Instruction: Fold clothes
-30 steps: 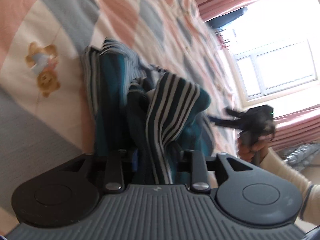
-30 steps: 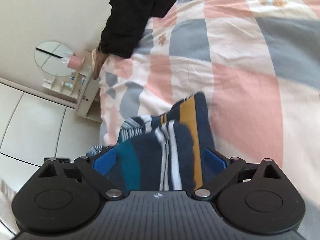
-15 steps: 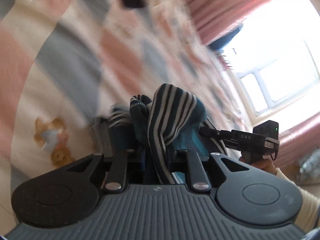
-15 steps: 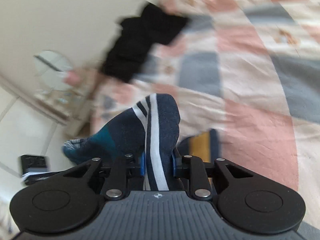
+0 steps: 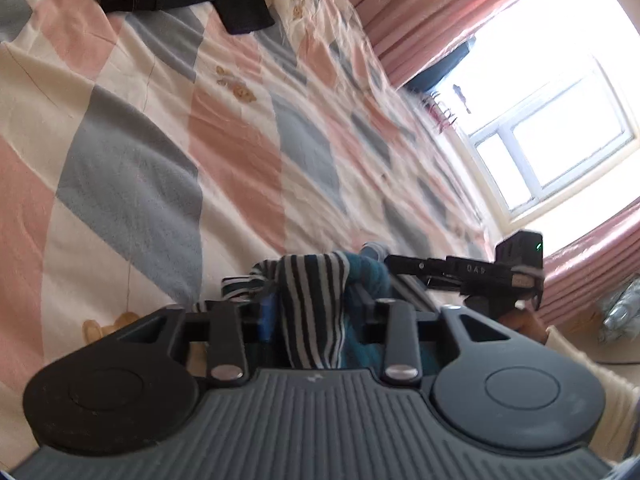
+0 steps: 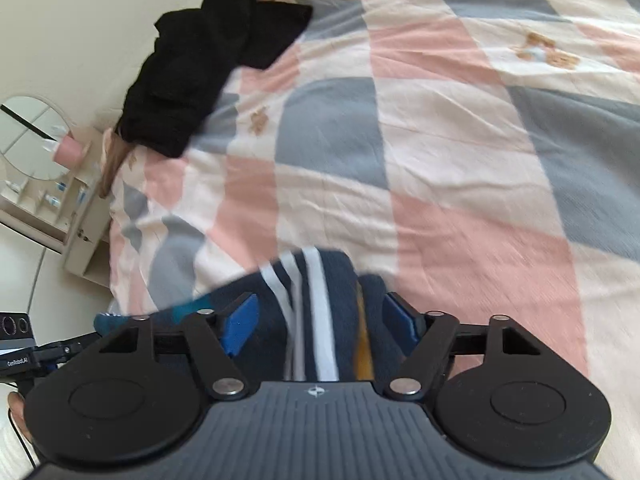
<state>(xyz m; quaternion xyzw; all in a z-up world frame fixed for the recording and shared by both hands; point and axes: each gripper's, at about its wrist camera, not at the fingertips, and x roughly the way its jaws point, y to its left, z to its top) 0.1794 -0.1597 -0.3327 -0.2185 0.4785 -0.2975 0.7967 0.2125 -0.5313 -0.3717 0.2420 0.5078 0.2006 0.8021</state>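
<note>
Striped navy-teal garment (image 5: 310, 304) bunched, raised above checked bedspread, white and mustard stripes showing.

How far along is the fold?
Nothing looks finished yet. In hand: left gripper is clamped on the striped garment; right gripper has wider jaws with the same fabric between them. Left: laying it flat, folding; black clothes lie unfolded on the bedspread.

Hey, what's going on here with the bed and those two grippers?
A person is folding a striped garment over a checked bedspread. The left gripper has its jaws closed on a bunched striped part. The right gripper has fabric between its jaws, which stand wider; whether they pinch it cannot be told. A black garment lies farther off by the wall.
</note>
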